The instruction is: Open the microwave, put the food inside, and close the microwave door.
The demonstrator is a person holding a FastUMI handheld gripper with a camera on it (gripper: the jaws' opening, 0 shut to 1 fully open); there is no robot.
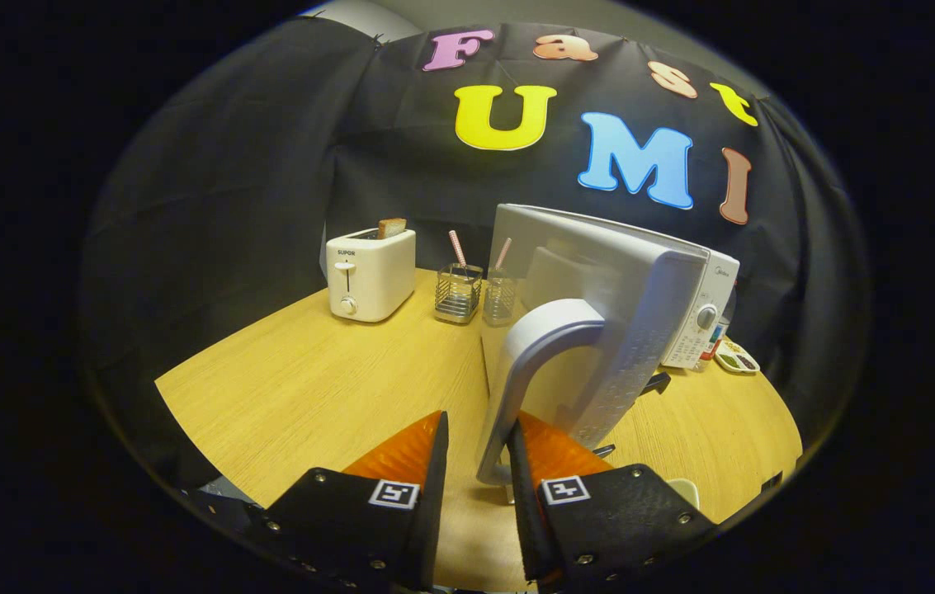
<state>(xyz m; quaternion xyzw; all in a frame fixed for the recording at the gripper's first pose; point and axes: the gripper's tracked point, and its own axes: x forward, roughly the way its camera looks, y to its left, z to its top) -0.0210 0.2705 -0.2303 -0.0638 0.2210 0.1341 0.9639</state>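
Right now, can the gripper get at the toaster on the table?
Probably yes. The gripper is open around the microwave door handle; bare table lies toward the toaster once it backs off.

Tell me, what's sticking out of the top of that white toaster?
A slice of browned toast stands in a slot of the toaster; its lower part is hidden inside. The fingers stand apart around the microwave door's handle.

- gripper (477, 450) fingers apart, astride the lower end of the microwave door handle (526, 363)
- door (599, 305) swung open over wooden table (310, 388)
- toaster (370, 272) beyond
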